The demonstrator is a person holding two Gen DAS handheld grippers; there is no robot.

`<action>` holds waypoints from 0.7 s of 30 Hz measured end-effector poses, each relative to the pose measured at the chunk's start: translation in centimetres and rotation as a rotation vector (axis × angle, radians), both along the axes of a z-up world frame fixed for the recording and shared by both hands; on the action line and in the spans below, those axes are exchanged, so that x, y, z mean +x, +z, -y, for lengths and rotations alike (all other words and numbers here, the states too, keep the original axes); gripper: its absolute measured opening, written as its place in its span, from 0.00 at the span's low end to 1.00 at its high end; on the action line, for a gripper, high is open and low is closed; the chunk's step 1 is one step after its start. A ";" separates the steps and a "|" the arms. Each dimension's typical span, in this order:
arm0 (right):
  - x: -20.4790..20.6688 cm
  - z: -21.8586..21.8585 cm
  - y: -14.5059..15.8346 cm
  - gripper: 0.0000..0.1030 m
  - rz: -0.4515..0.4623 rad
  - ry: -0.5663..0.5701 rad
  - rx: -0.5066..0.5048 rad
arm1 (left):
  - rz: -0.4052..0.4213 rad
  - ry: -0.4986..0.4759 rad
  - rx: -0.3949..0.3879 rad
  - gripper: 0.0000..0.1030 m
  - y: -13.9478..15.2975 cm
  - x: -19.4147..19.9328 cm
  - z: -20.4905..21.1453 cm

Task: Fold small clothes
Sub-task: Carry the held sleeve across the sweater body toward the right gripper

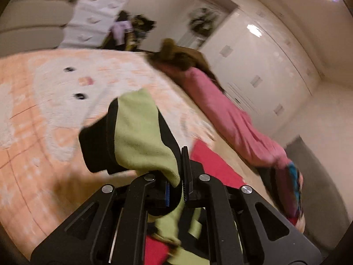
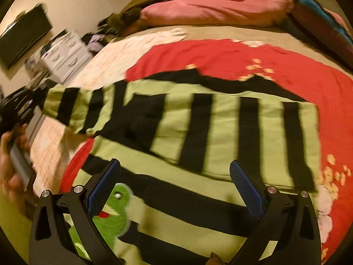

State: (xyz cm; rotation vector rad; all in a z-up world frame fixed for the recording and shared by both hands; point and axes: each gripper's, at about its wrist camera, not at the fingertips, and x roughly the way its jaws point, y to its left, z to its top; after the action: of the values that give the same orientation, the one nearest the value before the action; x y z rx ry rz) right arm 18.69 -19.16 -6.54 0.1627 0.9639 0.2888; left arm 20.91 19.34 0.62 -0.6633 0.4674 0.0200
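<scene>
A small green-and-black striped sweater (image 2: 198, 137) lies spread on a red cloth (image 2: 275, 66) on the bed. Its front bears a bright green animal patch (image 2: 114, 212). My left gripper (image 1: 179, 167) is shut on the sweater's sleeve end (image 1: 136, 137), green with a black cuff, and holds it lifted above the bed. In the right wrist view that sleeve (image 2: 72, 108) stretches out to the left toward the left gripper (image 2: 19, 108), held by a hand (image 2: 8, 165). My right gripper (image 2: 175, 176) hangs open above the sweater's body, with nothing between its blue pads (image 2: 245, 187).
A pink pillow (image 1: 225, 114) and brown bedding (image 1: 181, 55) lie along the bed's far side. The bed cover (image 1: 44, 92) is peach with a white cartoon face. A white drawer unit (image 2: 66, 53), a dark screen (image 2: 24, 35) and white wardrobe doors (image 1: 264, 61) stand around the bed.
</scene>
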 end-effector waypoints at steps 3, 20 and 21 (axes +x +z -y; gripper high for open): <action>-0.5 3.2 0.2 0.96 -0.014 -0.063 0.036 | 0.007 -0.102 0.071 0.02 1.5 -0.3 5.9; -4.2 15.4 -1.0 0.96 -0.055 -0.331 0.133 | -0.327 -0.722 0.136 0.64 -9.6 0.0 28.9; -4.1 15.3 -1.0 0.96 -0.055 -0.326 0.133 | -0.314 -0.731 0.136 0.64 -9.6 -0.4 28.5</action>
State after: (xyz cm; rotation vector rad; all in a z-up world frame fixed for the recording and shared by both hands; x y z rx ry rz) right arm 14.58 -34.43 -7.50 0.4464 0.9559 0.0476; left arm 20.53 -9.21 -9.00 -0.3252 0.9816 -0.5373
